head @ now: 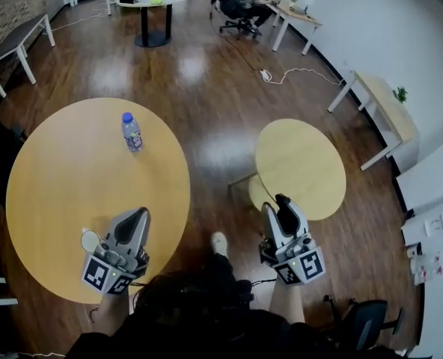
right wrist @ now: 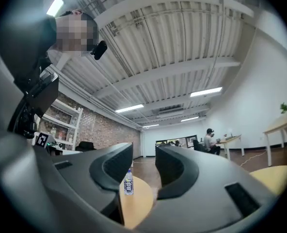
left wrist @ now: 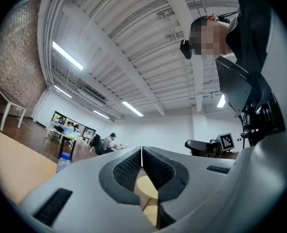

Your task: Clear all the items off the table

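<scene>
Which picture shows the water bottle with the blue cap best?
The head view: the water bottle stands whole and unblocked on the big round table. The right gripper view shows it whole but tiny, between the open jaws of the right hand-held gripper. The left gripper view shows only its top, peeking over the left hand-held gripper.

Pale wood table (head: 49, 193), clear blue-capped bottle (head: 132, 132), dark brown floor (head: 206, 81), grey left gripper (head: 135, 223)

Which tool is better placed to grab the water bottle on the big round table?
Probably the left tool: it hangs over the big round table, nearer the water bottle. Its jaws are shut, so they must open first. The right tool is open but off the table, above the floor.
</scene>
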{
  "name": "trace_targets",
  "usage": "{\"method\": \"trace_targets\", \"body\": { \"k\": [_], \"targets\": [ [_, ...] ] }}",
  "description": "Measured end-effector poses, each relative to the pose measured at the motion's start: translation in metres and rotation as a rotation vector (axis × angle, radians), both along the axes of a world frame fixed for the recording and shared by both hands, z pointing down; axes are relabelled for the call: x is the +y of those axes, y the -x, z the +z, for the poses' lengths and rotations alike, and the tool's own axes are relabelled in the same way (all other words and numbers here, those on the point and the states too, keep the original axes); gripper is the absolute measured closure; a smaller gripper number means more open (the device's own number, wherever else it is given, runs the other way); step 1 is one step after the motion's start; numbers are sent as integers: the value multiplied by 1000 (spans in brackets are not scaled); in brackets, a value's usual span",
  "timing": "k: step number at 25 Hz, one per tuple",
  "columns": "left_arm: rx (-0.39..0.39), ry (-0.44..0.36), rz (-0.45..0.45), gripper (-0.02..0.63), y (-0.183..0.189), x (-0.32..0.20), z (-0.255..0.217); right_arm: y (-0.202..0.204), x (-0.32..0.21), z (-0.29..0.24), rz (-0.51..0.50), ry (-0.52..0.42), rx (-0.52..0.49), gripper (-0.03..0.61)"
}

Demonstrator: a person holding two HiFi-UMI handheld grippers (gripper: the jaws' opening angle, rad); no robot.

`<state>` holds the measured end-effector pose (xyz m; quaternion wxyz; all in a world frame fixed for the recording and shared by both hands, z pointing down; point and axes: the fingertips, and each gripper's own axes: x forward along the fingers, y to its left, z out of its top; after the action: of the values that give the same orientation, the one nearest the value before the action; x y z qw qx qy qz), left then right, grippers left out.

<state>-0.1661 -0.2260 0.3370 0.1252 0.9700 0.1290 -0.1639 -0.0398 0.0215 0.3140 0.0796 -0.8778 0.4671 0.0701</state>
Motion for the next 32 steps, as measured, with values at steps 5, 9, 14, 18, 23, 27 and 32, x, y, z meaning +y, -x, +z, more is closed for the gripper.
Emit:
{"method": "trace_targets", "body": {
  "k": [5,9,14,18,23,27,32],
  "targets": [
    [-11,34,-238,612,-19,-28,1,-78,-60,-3,-238,-7,16,429],
    [4,25,-421,612,-33,-37,-9,-136,-90,-1,-368,29,52,429],
    [-36,7,-657,612,-41,-35,-8,-187,-129,1,-565,19,20,430],
    [-70,18,-871,612,-13,-36,-5,-197,-160,10,-692,13,-9,430],
    [-131,23,-1108,612,45,-32,2,-169,-206,20,-849,29,-41,428],
    [-158,27,-1252,587,94,-32,10,-128,-241,29,-958,50,-71,429],
    [-271,30,-1314,369,131,-47,42,-69,-273,36,-1061,106,-39,430]
  ]
}}
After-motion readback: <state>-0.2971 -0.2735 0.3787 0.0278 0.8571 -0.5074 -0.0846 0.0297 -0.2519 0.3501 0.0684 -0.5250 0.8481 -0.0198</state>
